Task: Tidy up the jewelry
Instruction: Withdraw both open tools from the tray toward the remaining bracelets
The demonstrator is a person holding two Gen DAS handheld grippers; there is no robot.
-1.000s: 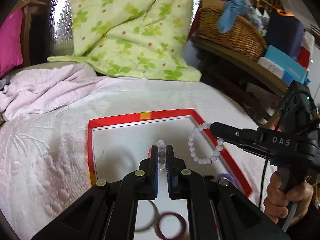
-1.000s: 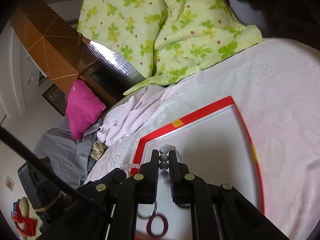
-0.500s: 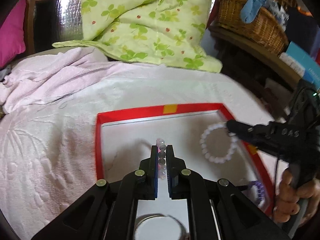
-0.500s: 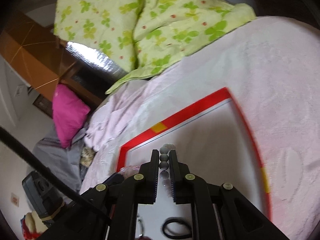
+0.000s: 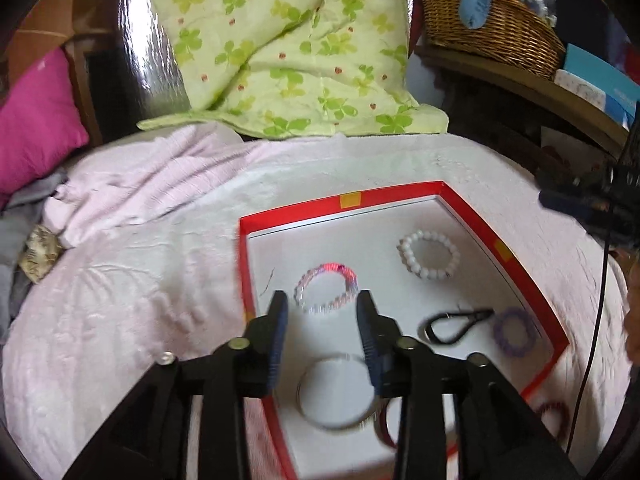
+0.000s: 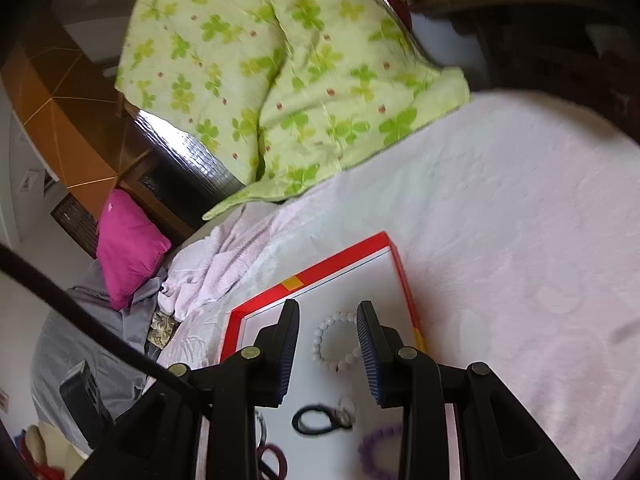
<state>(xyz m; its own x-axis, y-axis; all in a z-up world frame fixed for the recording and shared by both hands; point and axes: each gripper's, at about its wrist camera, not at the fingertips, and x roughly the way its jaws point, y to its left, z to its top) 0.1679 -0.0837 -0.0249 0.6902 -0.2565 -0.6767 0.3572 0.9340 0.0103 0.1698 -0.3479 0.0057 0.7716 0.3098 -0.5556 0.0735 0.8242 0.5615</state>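
Observation:
A red-rimmed box [image 5: 472,220] with a white floor lies on the bed. My left gripper [image 5: 322,300] hovers over it, jaws opening, nothing pinched. A clear and pink bead bracelet [image 5: 326,288] lies flat on the floor just past its fingertips. A white bead bracelet [image 5: 428,254] lies further right. In the right wrist view my right gripper [image 6: 328,308] is also opening, and the white bead bracelet [image 6: 334,342] rests on the box [image 6: 332,264] floor below the gap, untouched. A black hair tie [image 5: 456,324], a purple bracelet [image 5: 514,332] and a thin silver bangle [image 5: 336,390] also lie inside.
A green clover-print quilt [image 5: 288,48] is piled at the head of the bed, with a pink pillow [image 5: 32,128] to the left. A wicker basket [image 5: 492,28] sits on a wooden shelf at right. A rumpled pink blanket [image 5: 140,184] covers the bed left of the box.
Both grippers were shut on bead bracelets and have opened. The bracelets now lie on the box floor, and both grippers have drawn back from them.

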